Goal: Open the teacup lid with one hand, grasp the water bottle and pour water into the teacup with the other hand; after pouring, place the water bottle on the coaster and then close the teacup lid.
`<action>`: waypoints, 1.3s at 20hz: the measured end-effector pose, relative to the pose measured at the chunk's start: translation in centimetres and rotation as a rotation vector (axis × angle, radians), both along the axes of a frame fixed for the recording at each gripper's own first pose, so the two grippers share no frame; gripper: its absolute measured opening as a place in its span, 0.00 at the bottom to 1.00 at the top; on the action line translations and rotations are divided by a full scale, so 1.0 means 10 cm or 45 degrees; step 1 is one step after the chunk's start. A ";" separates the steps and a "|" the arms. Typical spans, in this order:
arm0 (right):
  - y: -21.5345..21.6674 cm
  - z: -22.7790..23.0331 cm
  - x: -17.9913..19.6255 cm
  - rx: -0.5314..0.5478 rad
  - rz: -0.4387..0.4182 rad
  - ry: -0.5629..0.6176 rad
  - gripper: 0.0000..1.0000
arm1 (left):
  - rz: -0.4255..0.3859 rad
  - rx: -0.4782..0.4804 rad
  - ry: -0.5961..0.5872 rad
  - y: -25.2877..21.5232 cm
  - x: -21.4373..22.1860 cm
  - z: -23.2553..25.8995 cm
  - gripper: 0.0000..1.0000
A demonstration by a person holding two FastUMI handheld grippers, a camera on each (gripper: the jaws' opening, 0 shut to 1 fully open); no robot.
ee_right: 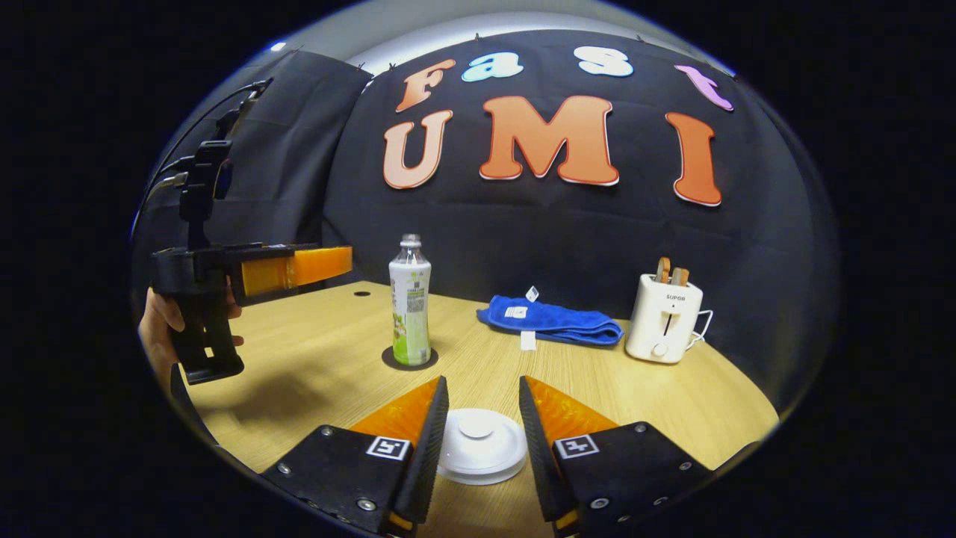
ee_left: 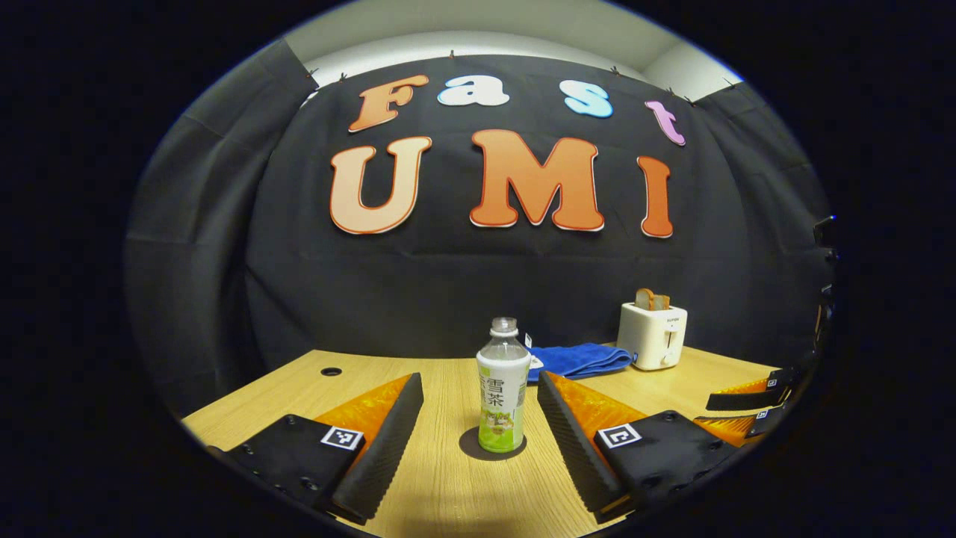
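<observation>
The right gripper (ee_right: 482, 430) hangs parted over the white teacup lid (ee_right: 482, 447), its fingers flanking the knob without touching. The left gripper (ee_left: 478, 418) is spread wide and holds nothing. Beyond it the water bottle (ee_left: 503, 388) stands upright on the dark coaster (ee_left: 470, 446) on the desk (ee_left: 448, 486), with a blue towel (ee_left: 579, 360) and a toaster (ee_left: 653, 335) farther back.

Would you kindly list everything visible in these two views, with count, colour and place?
water bottle: one, clear with green-and-white label, upright on the coaster, mid-table
coaster: one, dark, under the bottle
teacup lid: one, white, between the right gripper's fingers, near table edge
towel: one, blue, folded, at the back of the table
toaster: one, white, with toast in its slots, back right
table: one, light wood
left gripper: one, open, bottle ahead between its fingers
right gripper: one, open, around the lid
hand: one, holding the left gripper
</observation>
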State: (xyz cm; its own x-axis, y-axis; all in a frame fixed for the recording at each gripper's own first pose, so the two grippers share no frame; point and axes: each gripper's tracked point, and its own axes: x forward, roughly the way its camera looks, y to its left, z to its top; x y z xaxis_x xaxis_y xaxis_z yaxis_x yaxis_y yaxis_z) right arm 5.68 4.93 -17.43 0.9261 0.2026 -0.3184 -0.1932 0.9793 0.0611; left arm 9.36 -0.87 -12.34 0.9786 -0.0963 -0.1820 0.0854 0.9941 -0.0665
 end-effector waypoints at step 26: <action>-0.91 1.68 -0.31 -0.067 -0.325 -0.392 0.87 | 0.142 0.109 -0.285 0.31 -0.85 1.28 0.96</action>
